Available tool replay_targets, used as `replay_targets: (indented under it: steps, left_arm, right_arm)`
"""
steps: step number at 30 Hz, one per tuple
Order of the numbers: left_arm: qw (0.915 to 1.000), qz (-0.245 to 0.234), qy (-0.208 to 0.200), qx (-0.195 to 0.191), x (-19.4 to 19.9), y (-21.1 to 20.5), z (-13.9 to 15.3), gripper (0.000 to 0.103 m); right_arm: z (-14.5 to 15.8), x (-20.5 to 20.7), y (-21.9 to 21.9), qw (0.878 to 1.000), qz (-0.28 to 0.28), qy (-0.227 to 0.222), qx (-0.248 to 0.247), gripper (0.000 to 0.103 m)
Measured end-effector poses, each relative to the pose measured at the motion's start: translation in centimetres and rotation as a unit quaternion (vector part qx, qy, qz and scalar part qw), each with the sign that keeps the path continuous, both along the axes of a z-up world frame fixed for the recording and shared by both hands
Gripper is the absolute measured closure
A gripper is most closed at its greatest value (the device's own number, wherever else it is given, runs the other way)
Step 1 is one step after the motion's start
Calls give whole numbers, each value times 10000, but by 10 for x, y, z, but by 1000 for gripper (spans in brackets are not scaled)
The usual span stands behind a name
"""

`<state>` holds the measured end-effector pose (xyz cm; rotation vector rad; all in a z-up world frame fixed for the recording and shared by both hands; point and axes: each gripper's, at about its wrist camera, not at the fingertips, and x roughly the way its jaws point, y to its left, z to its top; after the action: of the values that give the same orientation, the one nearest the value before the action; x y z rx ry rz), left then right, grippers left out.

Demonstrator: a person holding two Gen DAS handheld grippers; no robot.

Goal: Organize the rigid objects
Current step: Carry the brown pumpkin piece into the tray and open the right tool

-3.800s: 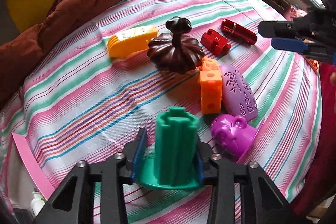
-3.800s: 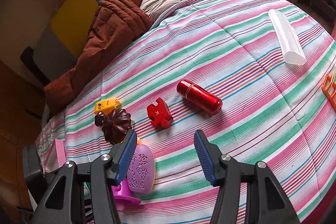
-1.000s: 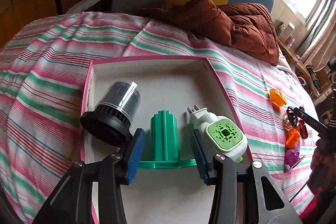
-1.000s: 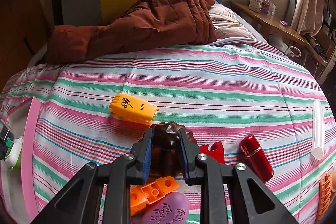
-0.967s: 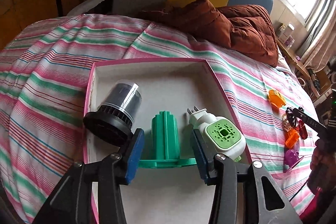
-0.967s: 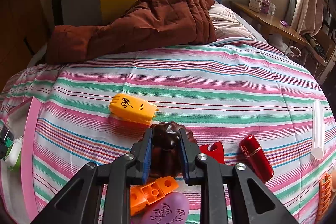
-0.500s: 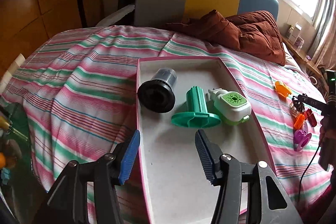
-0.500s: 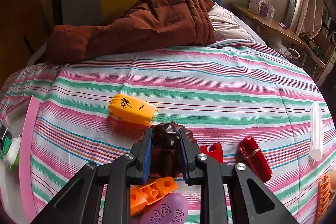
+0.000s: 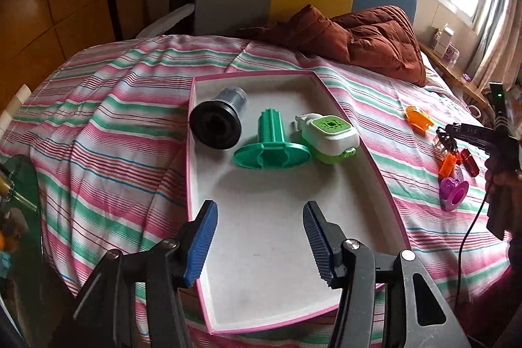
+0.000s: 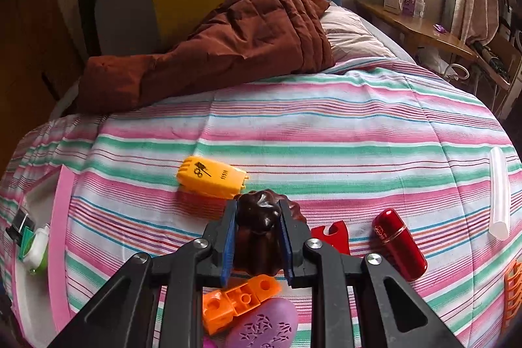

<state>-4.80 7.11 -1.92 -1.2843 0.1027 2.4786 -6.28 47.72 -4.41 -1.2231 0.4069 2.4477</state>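
My left gripper (image 9: 259, 214) hangs open over the near end of the pink-rimmed white tray (image 9: 261, 74), with nothing between its fingers. In the tray lie a black and clear cylinder (image 9: 217, 123), a green flanged piece (image 9: 270, 142) and a white and green plug-in (image 9: 329, 132). My right gripper (image 10: 257, 207) is shut on the knob of a dark brown pumpkin-shaped piece (image 10: 259, 253) that rests on the striped bed. In the left wrist view the right gripper (image 9: 447, 132) shows far right, held by a hand.
Around the brown piece lie a yellow case (image 10: 210, 176), a red flat piece (image 10: 331, 234), a red cylinder (image 10: 399, 243), an orange block (image 10: 239, 299) and a purple oval (image 10: 264, 325). A clear tube (image 10: 499, 194) lies at the right. A brown quilt (image 10: 228, 48) is heaped at the head of the bed.
The left gripper let go of the green flanged piece in the tray, opened wider and drew back toward the tray's near end. The right gripper stayed shut on the brown piece.
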Motion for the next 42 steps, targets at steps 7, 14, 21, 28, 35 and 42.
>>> replay_targets:
  steps: [7,14,21,28,35,42]
  left_arm:
    - [9998,-158,29,-109,14,13,0,47]
    - [9998,-193,27,-80,20,13,2,47]
    - [9999,-116,21,-69,22,7,2,47]
    - [10000,-39,7,33,21,-5,2,47]
    - [9998,50,21,173,21,-19,0,47]
    - [9994,167,-16,307,23,-35,-3,47]
  right_arm:
    - [7,5,10,9990,-98,289,-311,81]
    - [21,10,0,9903,287,789,-1104,81]
    - [19,3,-22,9879,803,683,-1135,81]
    - [24,2,-55,9845,1369,557,-945,81]
    - [50,14,-123,9721,2174,552,-683,81]
    - [65,31,-218,9370,3395,605,-552,81]
